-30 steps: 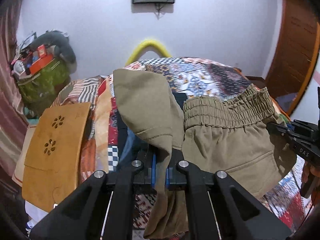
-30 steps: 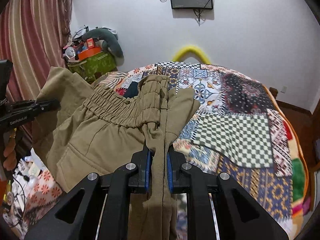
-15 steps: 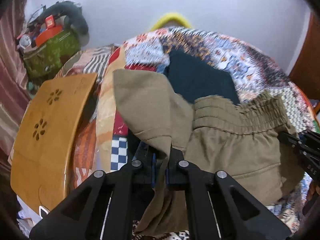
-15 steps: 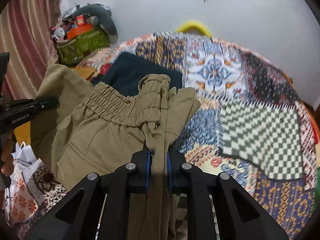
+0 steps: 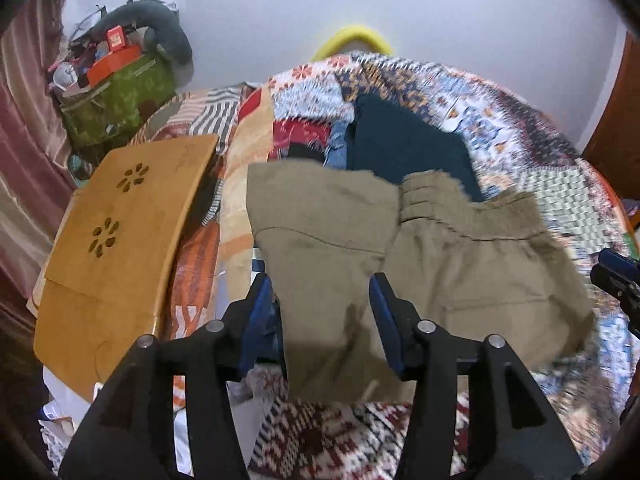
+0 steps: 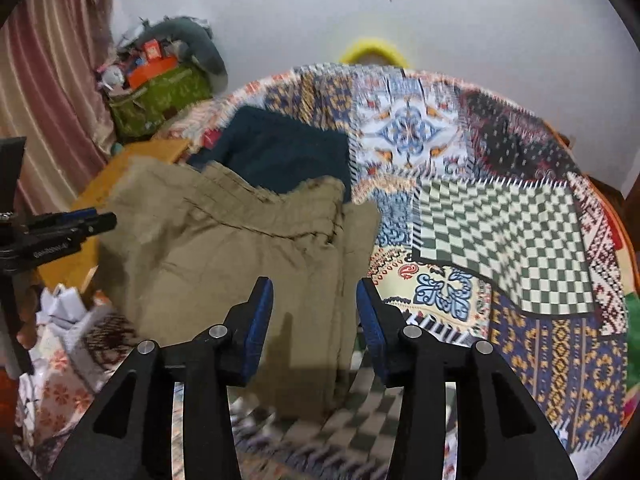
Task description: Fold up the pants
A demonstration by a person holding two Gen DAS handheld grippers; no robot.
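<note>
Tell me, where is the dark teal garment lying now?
In both wrist views the dark teal garment lies flat on the patchwork bedspread, just beyond the khaki pants, right of the wooden lap tray.

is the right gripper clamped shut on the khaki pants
No, the right gripper stands open, its jaws just opened, blue pads clear of the khaki pants lying between them.
</note>
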